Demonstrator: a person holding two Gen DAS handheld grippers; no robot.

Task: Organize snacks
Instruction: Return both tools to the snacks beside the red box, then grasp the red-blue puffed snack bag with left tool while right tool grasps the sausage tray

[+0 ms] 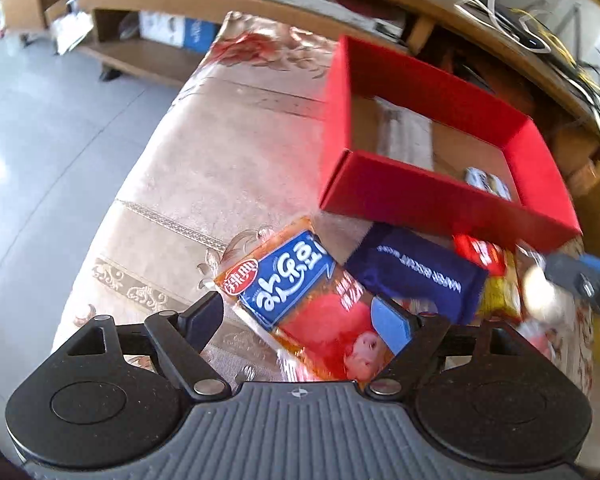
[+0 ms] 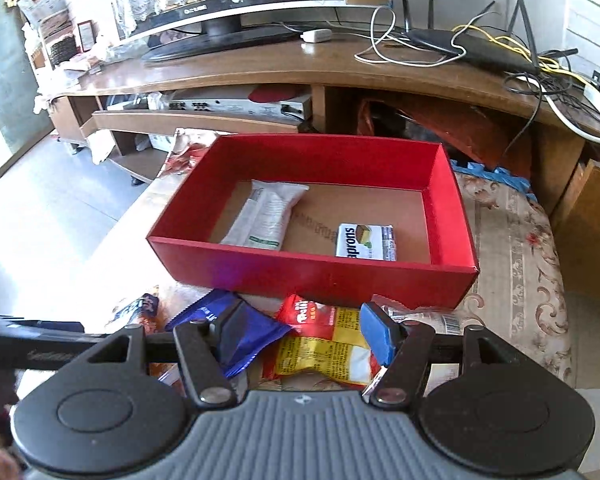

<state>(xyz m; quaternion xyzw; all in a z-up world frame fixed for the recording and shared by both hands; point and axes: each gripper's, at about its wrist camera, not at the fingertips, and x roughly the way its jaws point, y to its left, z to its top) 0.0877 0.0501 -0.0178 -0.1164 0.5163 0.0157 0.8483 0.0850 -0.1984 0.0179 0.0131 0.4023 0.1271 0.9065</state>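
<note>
So the biggest thing here is the table (image 2: 516,240) with its flowery beige cloth, and my landmark is the red box (image 2: 300,272) sitting open-topped on it. Everything else I'll place off that box.

Inside the red box: a long white packet (image 2: 266,214) lies toward its left side, and a small white "saprons" pack (image 2: 366,242) lies near its front wall, right of the white one. Both flat on the cardboard floor.

Just in front of the box, on the cloth, is the loose pile. The orange sausage packet with the blue label (image 1: 304,300) lies furthest left of the box's front wall. Next to it is the dark blue wafer pack (image 1: 416,276), close to the box's front wall. Then the red-and-yellow packet (image 2: 324,348), partly tucked under the blue one.

My left gripper (image 1: 300,320) has its jaws spread wide, fingers either side of the orange packet, pads not pressing on it. Nothing held.

My right gripper (image 2: 304,332) is part open over the pile in front of the box; one finger over the blue wafer pack, the other over the red-and-yellow one. Not clamped on anything that I can see.
</note>
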